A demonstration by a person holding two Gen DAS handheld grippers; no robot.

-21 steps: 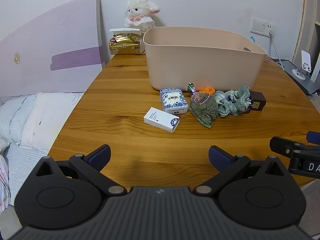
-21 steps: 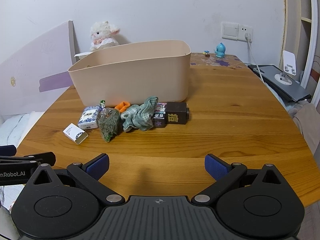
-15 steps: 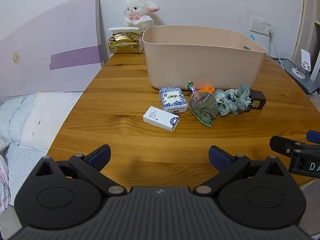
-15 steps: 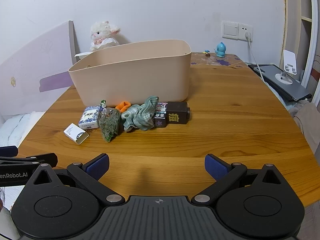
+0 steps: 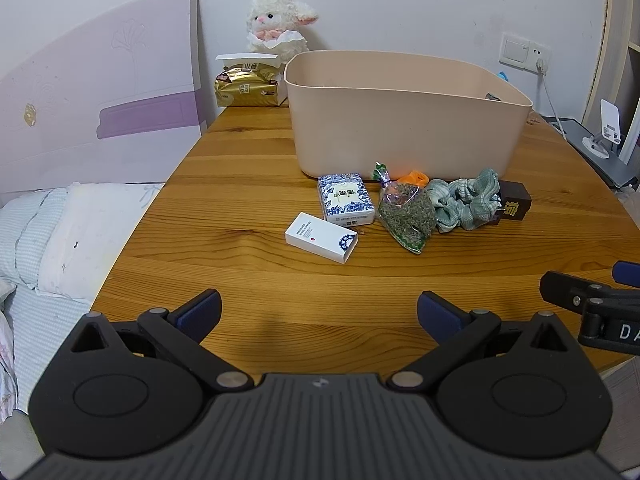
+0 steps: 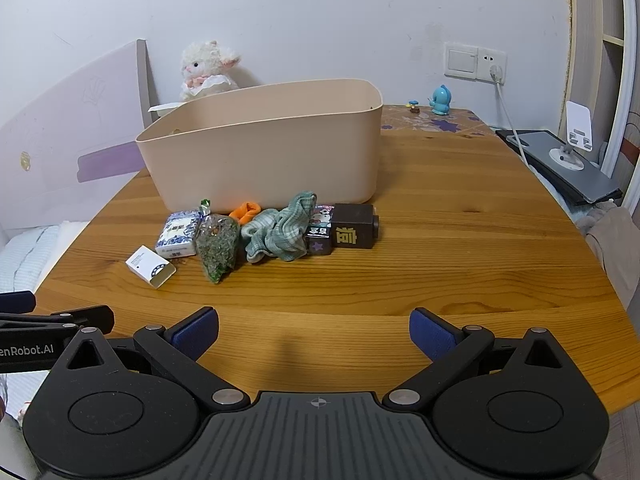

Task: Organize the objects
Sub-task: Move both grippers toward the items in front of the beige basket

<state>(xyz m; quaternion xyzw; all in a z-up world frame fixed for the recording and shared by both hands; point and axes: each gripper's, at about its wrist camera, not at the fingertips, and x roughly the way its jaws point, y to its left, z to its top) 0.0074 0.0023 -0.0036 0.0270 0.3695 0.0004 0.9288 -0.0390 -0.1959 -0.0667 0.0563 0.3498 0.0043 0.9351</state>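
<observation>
A beige plastic bin [image 5: 404, 120] [image 6: 264, 148] stands on the wooden table [image 5: 248, 184] [image 6: 460, 240]. In front of it lie a white box [image 5: 320, 237] [image 6: 150, 266], a blue-patterned box [image 5: 346, 199] [image 6: 178, 232], a bag of dried herbs [image 5: 406, 216] [image 6: 216, 246], an orange item [image 5: 416, 177] [image 6: 246, 211], a green cloth [image 5: 466, 204] [image 6: 282, 228], a small printed box [image 6: 320, 229] and a dark brown box [image 5: 516, 202] [image 6: 354, 226]. My left gripper [image 5: 319, 312] hovers open near the table's front edge, short of the white box. My right gripper [image 6: 314, 330] is open too, well short of the pile.
A plush lamb [image 5: 280, 24] and a gold tissue pack [image 5: 246, 86] stand behind the bin. A bed with a pillow [image 5: 60, 236] lies left of the table. A grey laptop with a phone stand [image 6: 568, 164] sits at the right; a blue figurine [image 6: 440, 100] is at the back.
Both views have shifted very slightly; the objects on the table have not moved and both grippers stay open.
</observation>
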